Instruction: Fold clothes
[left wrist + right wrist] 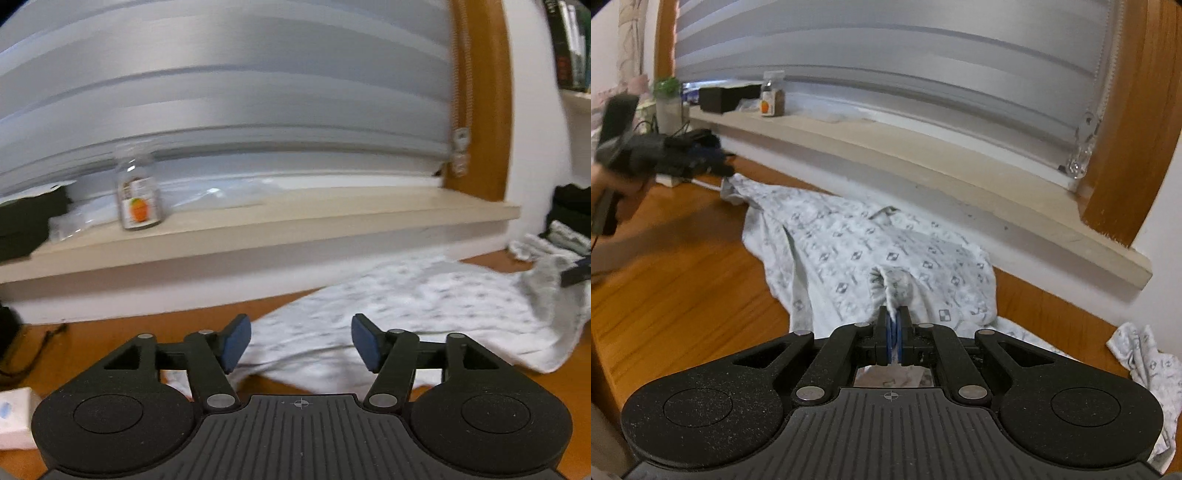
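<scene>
Your right gripper [894, 325] pinches the garment [871, 251]; your left gripper [301, 341] is released, empty. Folding apparently barely begun; cloth sprawls toward 11 o'clock.

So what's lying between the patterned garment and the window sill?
Nothing: only bare white wall between the patterned garment and window sill, clearest in the right wrist view.

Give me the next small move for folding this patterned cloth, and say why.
Probably bring the open left gripper down onto the near edge of the white, grey-patterned cloth and close on it. The right gripper is already shut on a pinched fold of that cloth, while the left one holds nothing, and folding likely needs both ends held above the wooden floor.
</scene>
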Demonstrator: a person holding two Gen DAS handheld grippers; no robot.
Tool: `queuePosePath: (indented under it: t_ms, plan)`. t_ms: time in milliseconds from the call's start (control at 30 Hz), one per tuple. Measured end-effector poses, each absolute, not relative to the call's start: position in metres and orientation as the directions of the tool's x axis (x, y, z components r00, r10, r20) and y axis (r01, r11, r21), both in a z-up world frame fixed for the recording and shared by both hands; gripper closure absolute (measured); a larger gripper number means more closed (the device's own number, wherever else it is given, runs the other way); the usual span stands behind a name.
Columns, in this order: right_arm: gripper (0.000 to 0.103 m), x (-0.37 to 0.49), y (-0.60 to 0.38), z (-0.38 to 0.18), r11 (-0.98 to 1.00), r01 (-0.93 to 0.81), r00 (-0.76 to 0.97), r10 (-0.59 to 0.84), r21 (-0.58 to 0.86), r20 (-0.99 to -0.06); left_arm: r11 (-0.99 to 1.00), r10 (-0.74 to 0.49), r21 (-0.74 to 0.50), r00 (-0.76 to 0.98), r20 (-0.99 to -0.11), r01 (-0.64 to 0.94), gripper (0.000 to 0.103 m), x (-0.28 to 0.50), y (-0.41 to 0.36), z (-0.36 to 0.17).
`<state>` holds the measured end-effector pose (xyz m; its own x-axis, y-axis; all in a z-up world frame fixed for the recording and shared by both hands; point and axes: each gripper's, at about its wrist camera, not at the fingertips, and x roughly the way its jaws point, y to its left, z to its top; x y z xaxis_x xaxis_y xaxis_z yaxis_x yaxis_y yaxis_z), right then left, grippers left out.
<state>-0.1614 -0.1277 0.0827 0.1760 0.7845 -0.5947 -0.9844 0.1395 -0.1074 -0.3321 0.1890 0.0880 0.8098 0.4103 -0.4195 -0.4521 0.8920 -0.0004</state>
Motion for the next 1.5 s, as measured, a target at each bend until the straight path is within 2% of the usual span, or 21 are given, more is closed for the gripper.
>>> queuePosePath:
  t_ms: [333,500,633,733,900,1033,1100,1133,1167,1267,1433,1500]
  plan:
    - [0.098,-0.15,-0.125,0.092,0.175,-0.984,0.153,0.827,-0.01,-0.541,0.984,0.042,-0.144,0.919,-0.393,-0.107,0.03,-0.265,0.097,0.091]
    - [0.098,-0.144,-0.123,0.094,0.193,-0.981,0.159,0.832,0.009,-0.531,0.993,-0.009,-0.11,0.912,-0.411,-0.04,0.029,-0.228,0.063,0.08]
    - [0.098,-0.139,-0.124,0.095,0.206,-0.978,0.16,0.838,0.03,-0.522,0.988,-0.084,-0.152,0.903,-0.422,0.021,0.025,-0.207,0.058,0.073]
    - [0.098,-0.14,-0.127,0.097,0.189,-0.98,0.129,0.847,0.066,-0.515,0.985,-0.095,-0.169,0.901,-0.424,0.025,0.025,-0.195,0.056,0.071]
    - [0.098,-0.14,-0.135,0.103,0.18,-0.976,0.101,0.872,0.122,-0.479,0.958,-0.197,-0.269,0.903,-0.382,0.096,0.025,-0.194,0.059,0.069]
    - [0.098,-0.132,-0.136,0.106,0.203,-0.966,0.108,0.88,0.158,-0.463,0.968,-0.171,-0.238,0.907,-0.384,0.082,0.025,-0.194,0.053,0.072]
    - [0.098,-0.129,-0.135,0.107,0.184,-0.962,0.073,0.884,0.201,-0.462,0.976,-0.134,-0.212,0.905,-0.403,0.05,0.033,-0.19,0.053,0.072]
    - [0.098,-0.128,-0.134,0.107,0.168,-0.962,0.052,0.887,0.216,-0.46,0.979,-0.115,-0.202,0.904,-0.413,0.032,0.072,-0.189,0.055,0.072]
    - [0.096,-0.128,-0.135,0.107,0.156,-0.962,0.039,0.89,0.223,-0.455,0.981,-0.096,-0.192,0.901,-0.422,0.014,0.097,-0.188,0.056,0.071]
    - [0.083,-0.125,-0.146,0.108,0.144,-0.963,0.027,0.895,0.23,-0.446,0.976,-0.04,-0.212,0.915,-0.402,-0.051,0.098,-0.204,0.08,0.073]
    - [0.081,-0.097,-0.194,0.103,0.234,-0.953,0.126,0.883,0.192,-0.453,0.957,0.077,-0.237,0.937,-0.342,-0.165,0.098,-0.264,0.142,0.088]
    - [0.081,-0.083,-0.209,0.094,0.342,-0.937,0.268,0.83,0.068,-0.49,0.951,0.113,-0.239,0.938,-0.327,-0.198,0.098,-0.292,0.168,0.094]
